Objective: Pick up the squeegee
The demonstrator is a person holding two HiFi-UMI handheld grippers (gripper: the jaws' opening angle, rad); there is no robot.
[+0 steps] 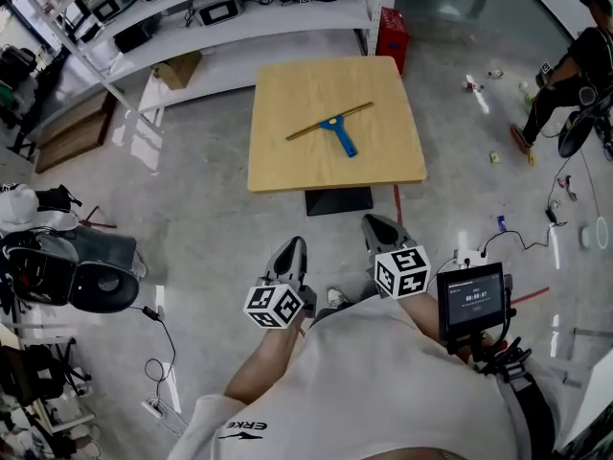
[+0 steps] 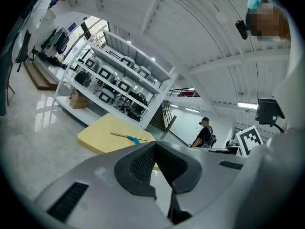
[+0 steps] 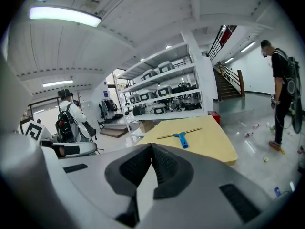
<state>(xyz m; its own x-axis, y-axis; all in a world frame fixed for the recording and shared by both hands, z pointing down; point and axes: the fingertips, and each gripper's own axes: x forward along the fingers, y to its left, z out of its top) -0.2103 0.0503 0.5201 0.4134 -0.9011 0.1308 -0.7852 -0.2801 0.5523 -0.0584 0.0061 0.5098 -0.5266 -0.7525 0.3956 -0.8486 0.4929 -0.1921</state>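
Head view: square wooden table (image 1: 287, 175) on a bare concrete floor, with white shelving (image 1: 239, 17) behind it and a red crate (image 1: 393, 36) at the shelf's end. The squeegee (image 1: 333, 127) lies flat near the table's middle. Its thin blade runs diagonally and its blue handle angles toward the near right edge. Nothing touches it.

Only this view gives the floor layout:
- the table's dark base
- a small screen (image 1: 471, 297) by the wearer's right hip
- a person (image 1: 565, 75) bending low at far right

Left gripper view: shows the ceiling lights and a staircase that the head view misses, plus a standing person (image 2: 205, 132) beyond the table. The squeegee (image 2: 126, 137) is small and distant here.

Right gripper view: squeegee (image 3: 180, 137) seen larger, handle toward the camera. A person with a backpack (image 3: 71, 120) stands at left, another person (image 3: 281, 80) at right.

Pose: both grippers are held low and close to the torso, side by side, noses toward the table and well short of it. The left gripper (image 1: 293, 249) sits slightly nearer the body than the right gripper (image 1: 378, 226). A marker cube faces up on each.

Jaws: the left gripper's (image 2: 155, 146) pads are pressed together at the tip with nothing between. The right gripper's (image 3: 151, 148) pads are likewise closed and empty.
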